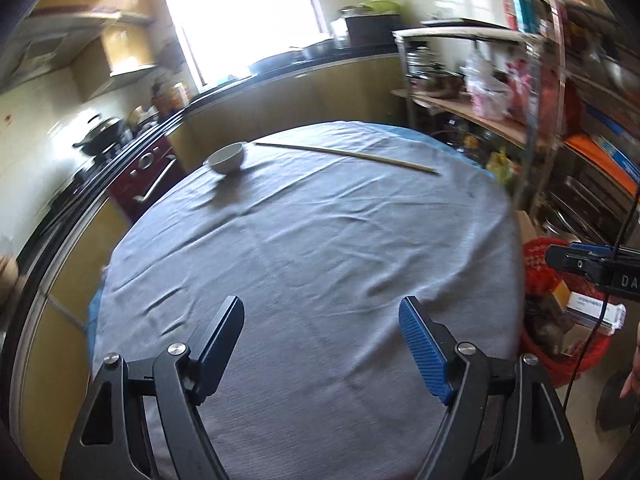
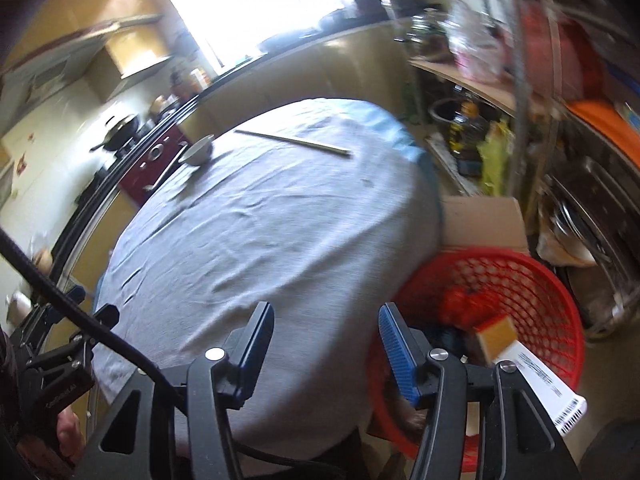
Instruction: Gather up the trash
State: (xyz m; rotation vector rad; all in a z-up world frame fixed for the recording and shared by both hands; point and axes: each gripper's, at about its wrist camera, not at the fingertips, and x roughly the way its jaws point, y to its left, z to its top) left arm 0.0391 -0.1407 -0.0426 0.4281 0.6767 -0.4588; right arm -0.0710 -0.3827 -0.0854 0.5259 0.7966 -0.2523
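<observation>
A red mesh basket (image 2: 532,280) stands on the floor right of the round table (image 2: 260,232); it holds a white barcoded box (image 2: 540,384), a tan carton (image 2: 498,334) and other trash. It also shows in the left wrist view (image 1: 538,268). My left gripper (image 1: 322,316) is open and empty above the table's near edge. My right gripper (image 2: 326,322) is open and empty over the table's right edge, beside the basket. It appears at the right edge of the left wrist view (image 1: 592,266).
A white bowl (image 1: 227,157) and a pair of chopsticks (image 1: 348,155) lie at the far side of the grey tablecloth (image 1: 304,248). A cardboard box (image 2: 484,220) sits behind the basket. Cluttered shelves (image 1: 500,120) stand at the right, a stove with a wok (image 1: 102,132) at the left.
</observation>
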